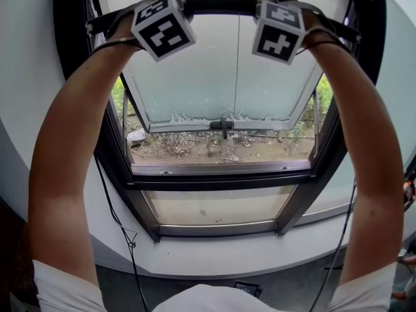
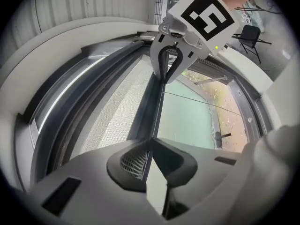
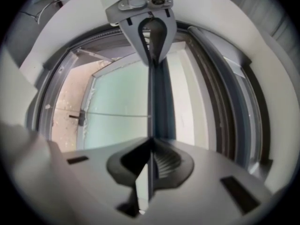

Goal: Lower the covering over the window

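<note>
1. Left hand-held gripper (image 2: 151,146): jaws pressed together on the thin edge of a dark bottom bar (image 2: 152,109); nothing else is between them. Its marker cube (image 1: 162,26) shows at upper left of the head view, on a raised bare arm (image 1: 71,168).

2. Right hand-held gripper (image 3: 150,144): jaws likewise pinching the same bottom bar, further along it. Its marker cube (image 1: 279,31) sits at upper right of the head view, on the other raised arm (image 1: 367,168). Each gripper view shows the other gripper clamped at the far end of the bar.

3. Bottom bar: dark and slim, lying level across the top of the window opening between the two cubes.

4. Mesh screen (image 2: 112,121): the covering, a fine grey weave attached along the bar. It reaches from the bar towards the top of the frame, so it is high up and the opening below is uncovered.

5. Window frame (image 1: 221,177): dark metal, set in a pale wall (image 1: 214,255).

6. Open pane (image 1: 208,77): frosted glass, swung outward, with a dark handle (image 1: 224,125) at its lower edge.

7. Lower pane (image 1: 218,207): fixed, beneath the crossbar of the frame.

8. Ground outside (image 1: 214,149): bare earth with scattered litter, and green plants at both sides.

9. Cable (image 1: 120,223): thin and black, hanging down the wall left of the frame.

10. Chair (image 2: 251,34): dark, in the room behind, seen in the left gripper view.
</note>
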`<state>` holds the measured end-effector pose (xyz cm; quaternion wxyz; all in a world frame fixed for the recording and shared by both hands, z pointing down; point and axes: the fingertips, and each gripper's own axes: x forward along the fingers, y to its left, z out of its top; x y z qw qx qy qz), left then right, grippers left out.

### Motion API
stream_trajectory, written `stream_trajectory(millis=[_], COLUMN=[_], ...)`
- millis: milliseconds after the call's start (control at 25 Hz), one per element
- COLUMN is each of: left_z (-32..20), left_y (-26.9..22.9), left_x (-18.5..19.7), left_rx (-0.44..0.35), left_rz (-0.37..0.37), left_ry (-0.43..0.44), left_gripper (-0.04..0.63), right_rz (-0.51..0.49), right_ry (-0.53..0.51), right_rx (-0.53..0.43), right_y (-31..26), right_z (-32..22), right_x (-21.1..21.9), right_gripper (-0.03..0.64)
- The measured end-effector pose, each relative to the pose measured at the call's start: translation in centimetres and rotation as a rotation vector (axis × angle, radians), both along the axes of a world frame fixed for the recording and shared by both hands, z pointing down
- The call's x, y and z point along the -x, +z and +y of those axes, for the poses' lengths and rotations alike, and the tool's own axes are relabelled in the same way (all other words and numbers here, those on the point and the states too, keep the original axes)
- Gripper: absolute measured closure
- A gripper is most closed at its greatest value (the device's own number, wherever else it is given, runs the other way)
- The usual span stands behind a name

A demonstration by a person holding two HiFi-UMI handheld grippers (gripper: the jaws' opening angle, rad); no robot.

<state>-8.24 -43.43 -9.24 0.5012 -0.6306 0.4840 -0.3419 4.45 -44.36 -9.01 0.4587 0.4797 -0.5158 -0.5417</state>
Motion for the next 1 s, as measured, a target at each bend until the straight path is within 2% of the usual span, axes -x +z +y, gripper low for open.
stream_trajectory(millis=[440, 680, 840, 1000], left_z=[0.2, -0.3, 0.5, 0.5], left_y=[4.4, 7.9, 8.3, 10.3], left_x=[-0.2, 0.0, -0.5, -0.6], left_rx=[0.072, 0.150, 0.126, 0.162], left_rz=[-0.003, -0.008, -0.014, -0.022], left_ry=[0.009, 0.012, 0.036, 0.034], left_gripper=[0.551, 0.552, 0.554, 0.554], right_rz=[0.000, 0.000, 0.000, 0.003], right_ry=[0.004, -0.002, -0.009, -0.013], right_rx=[0.060, 0.111, 0.131, 0.156], right_y=[4.4, 7.4, 8.8, 10.7], right_z=[0.2, 0.0, 0.1, 0.2], right_x=[-0.1, -0.2, -0.3, -0.3], right_gripper=[0.581, 0.586, 0.586, 0.586])
